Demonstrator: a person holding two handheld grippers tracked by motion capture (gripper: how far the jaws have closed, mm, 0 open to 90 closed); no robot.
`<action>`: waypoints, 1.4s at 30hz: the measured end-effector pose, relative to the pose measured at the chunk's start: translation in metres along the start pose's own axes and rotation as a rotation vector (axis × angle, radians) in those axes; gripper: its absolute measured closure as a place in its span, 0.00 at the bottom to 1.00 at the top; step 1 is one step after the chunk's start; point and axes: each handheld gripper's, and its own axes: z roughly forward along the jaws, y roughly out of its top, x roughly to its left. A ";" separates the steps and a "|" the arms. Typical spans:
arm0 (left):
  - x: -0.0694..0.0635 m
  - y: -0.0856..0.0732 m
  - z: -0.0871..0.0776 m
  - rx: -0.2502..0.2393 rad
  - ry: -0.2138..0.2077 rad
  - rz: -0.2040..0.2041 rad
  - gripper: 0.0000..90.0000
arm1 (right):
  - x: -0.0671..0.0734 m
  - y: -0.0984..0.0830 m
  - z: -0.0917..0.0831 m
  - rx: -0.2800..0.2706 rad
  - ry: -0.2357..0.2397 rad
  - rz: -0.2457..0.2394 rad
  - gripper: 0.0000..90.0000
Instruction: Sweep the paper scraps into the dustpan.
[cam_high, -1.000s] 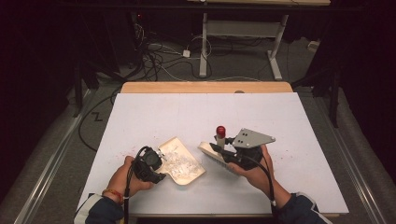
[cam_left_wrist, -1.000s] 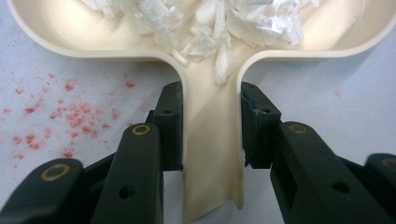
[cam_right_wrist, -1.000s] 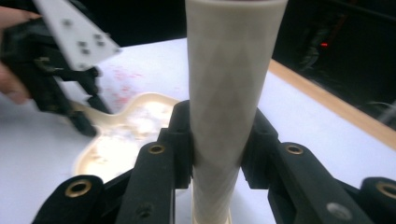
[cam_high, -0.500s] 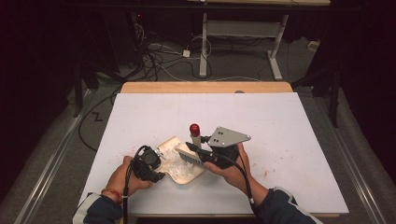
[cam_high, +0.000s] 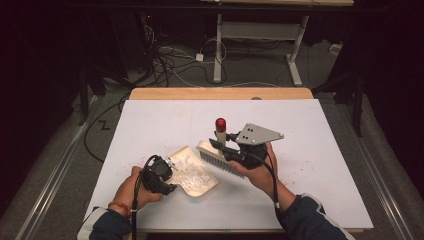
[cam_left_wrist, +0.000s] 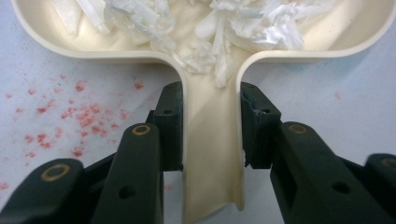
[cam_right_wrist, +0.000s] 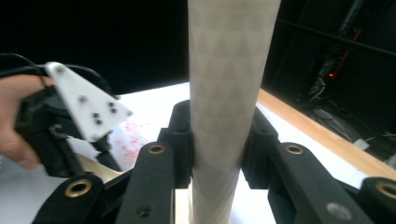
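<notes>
A cream dustpan (cam_high: 196, 176) lies on the white table, holding white shreds (cam_left_wrist: 219, 28). My left gripper (cam_high: 165, 176) is shut on the dustpan's handle (cam_left_wrist: 212, 154), one pad on each side of it. My right gripper (cam_high: 226, 148) is shut on the pale handle (cam_right_wrist: 231, 70) of a brush. The brush's red-capped handle end (cam_high: 220, 122) points up, and its white bristle head (cam_high: 216, 157) hangs just right of the pan's far edge.
Red specks (cam_left_wrist: 70, 112) dot the table beside the pan handle and also to the right (cam_high: 305, 162). The table's wooden far edge (cam_high: 220, 93) is beyond. My left gripper (cam_right_wrist: 56, 126) appears in the right gripper view.
The right gripper carried the brush left over the dustpan, then drew it back a little to the right and up. The left gripper and the dustpan stayed put.
</notes>
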 end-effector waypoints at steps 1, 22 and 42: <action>0.000 0.000 0.000 0.000 0.000 0.000 0.70 | -0.002 0.000 0.002 0.006 -0.015 -0.006 0.78; -0.003 0.003 0.000 -0.019 0.008 0.006 0.70 | -0.004 -0.011 0.069 0.035 -0.047 -0.004 0.78; -0.001 0.002 -0.001 -0.040 0.003 -0.022 0.70 | 0.004 0.005 0.034 -0.015 -0.016 -0.029 0.78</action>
